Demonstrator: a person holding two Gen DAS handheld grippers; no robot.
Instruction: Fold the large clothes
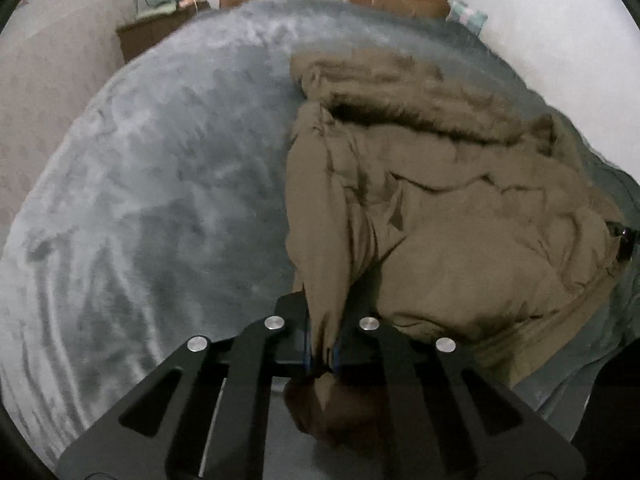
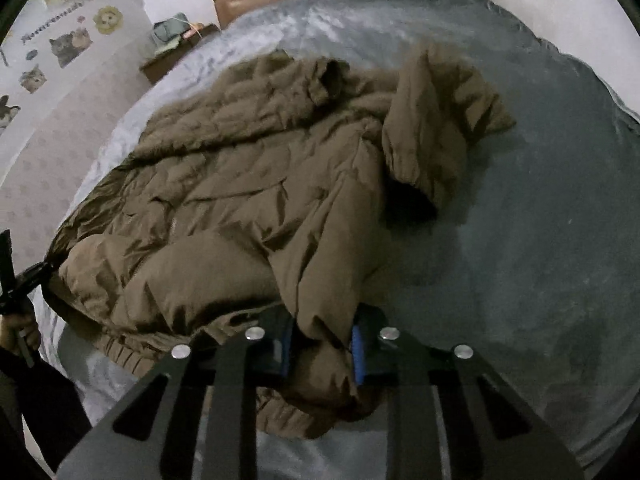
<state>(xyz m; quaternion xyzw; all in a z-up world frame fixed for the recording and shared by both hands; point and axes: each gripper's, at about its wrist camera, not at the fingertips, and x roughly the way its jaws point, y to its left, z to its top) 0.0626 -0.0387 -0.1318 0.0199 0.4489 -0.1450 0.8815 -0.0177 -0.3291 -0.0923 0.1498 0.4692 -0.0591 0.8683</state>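
The olive-brown padded jacket with a fur-trimmed hood (image 2: pixel 240 184) lies crumpled on the grey plush bed (image 2: pixel 540 240), near its foot edge. We clamp our left tongs (image 1: pixel 322 354) and right tongs (image 2: pixel 320 350) on its hem corners, likely to spread it flat.

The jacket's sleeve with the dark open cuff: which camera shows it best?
The right wrist view: the sleeve lies whole on the blanket, cuff facing the camera. In the left wrist view the jacket shows mostly its furry hood; that sleeve cannot be made out.
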